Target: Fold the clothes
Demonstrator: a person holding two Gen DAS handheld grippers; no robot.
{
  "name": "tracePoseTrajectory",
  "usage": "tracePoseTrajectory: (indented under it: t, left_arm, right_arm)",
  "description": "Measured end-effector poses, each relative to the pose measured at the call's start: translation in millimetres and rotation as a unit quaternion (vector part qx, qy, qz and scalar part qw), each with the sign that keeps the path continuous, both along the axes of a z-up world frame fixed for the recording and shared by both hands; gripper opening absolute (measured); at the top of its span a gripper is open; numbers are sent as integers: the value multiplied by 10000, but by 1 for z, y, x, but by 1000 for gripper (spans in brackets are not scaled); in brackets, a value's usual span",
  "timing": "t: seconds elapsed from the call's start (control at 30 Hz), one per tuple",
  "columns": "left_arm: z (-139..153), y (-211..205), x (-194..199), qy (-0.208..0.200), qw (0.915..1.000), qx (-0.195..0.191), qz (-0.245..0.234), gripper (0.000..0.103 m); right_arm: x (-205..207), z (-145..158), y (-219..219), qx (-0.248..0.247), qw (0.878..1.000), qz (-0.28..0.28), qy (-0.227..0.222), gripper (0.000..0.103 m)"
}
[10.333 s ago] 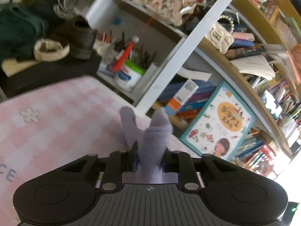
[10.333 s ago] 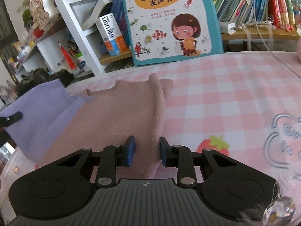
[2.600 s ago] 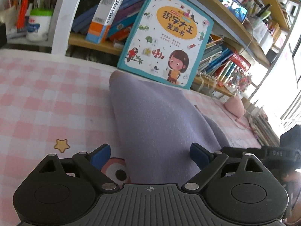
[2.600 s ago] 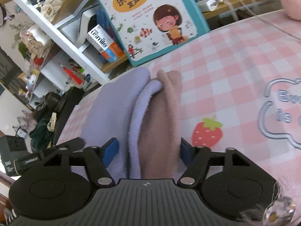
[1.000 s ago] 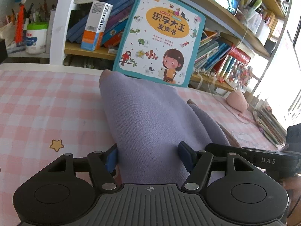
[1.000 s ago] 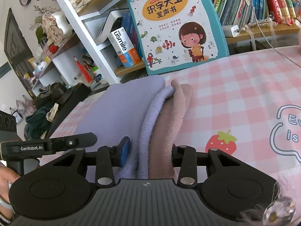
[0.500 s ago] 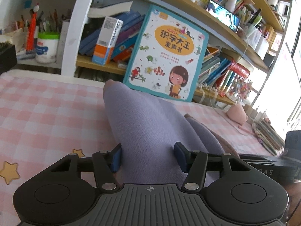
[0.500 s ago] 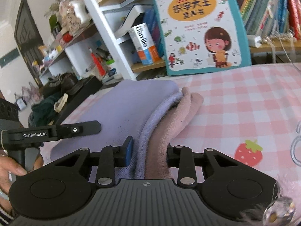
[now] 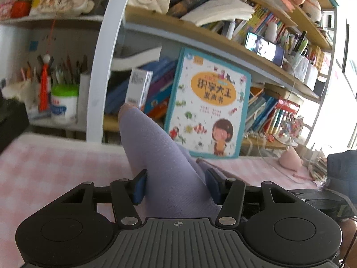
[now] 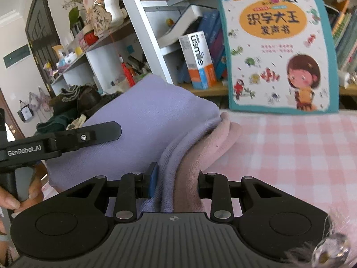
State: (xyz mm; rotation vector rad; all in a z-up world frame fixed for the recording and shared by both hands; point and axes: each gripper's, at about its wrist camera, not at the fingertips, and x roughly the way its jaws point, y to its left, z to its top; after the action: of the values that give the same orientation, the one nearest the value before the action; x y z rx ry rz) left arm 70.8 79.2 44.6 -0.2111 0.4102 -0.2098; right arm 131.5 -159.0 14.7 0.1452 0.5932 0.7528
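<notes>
A folded garment, lilac (image 9: 160, 151) outside and dusty pink (image 10: 200, 163) inside, is held up off the pink checked tablecloth (image 10: 301, 151). My left gripper (image 9: 176, 185) is shut on its lilac side. My right gripper (image 10: 176, 183) is shut on the stacked lilac and pink edges. The lilac panel (image 10: 142, 120) stretches between the two grippers. The left gripper's black finger (image 10: 89, 136) shows in the right wrist view, lying against the lilac cloth. The garment's underside is hidden.
A children's picture book (image 10: 276, 47) leans against the shelves behind the table; it also shows in the left wrist view (image 9: 207, 105). A white shelf post (image 9: 104, 58), a pen pot (image 9: 63, 102) and a toothpaste box (image 10: 198, 60) stand behind. A pink soft toy (image 9: 290, 158) lies at the right.
Both grippers have closed tighter on the folded garment and lifted it. Both views tilt upward, so more shelf and less tablecloth shows.
</notes>
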Motion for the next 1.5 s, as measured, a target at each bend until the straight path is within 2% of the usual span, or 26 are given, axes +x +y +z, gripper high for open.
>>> tracePoseTrajectory:
  t: [0.23,0.53,0.73,0.97,1.17,1.27,1.37,1.4,1.5]
  left_arm:
    - [9,22,30,-133,9992,-378,15,51]
    - [-1,44,60,-157,9973,-708,114,50]
    - [-7,55,75,-190,9974,-645,266,49]
    - [-23,66,94,-52,9961,-786,388,48]
    - [-40,72,100,71,9953,-831,491,48]
    - [-43,78,99,103,9937,-991,519,48]
    - [-46,82,99,149,9918,-1140,565,51]
    - [-47,83,100,180,9914,-1159,582,55]
    - [-51,83,100,302,9908,-1149,653,56]
  right_arm:
    - [29,11,20,11,9997,-90,-234,28]
    - [58,14,35,-95,9990,-155,-406,28]
    - [76,5,48,21,9994,-195,-301,28]
    - [99,-9,57,167,9994,-292,-77,28]
    - [106,-25,65,8,9996,-282,91,28]
    - [106,-26,63,58,9994,-318,160,29]
    - [105,-28,63,15,9991,-349,230,33]
    - [105,-28,63,7,9989,-365,279,34]
    - [104,-28,62,68,9980,-416,461,34]
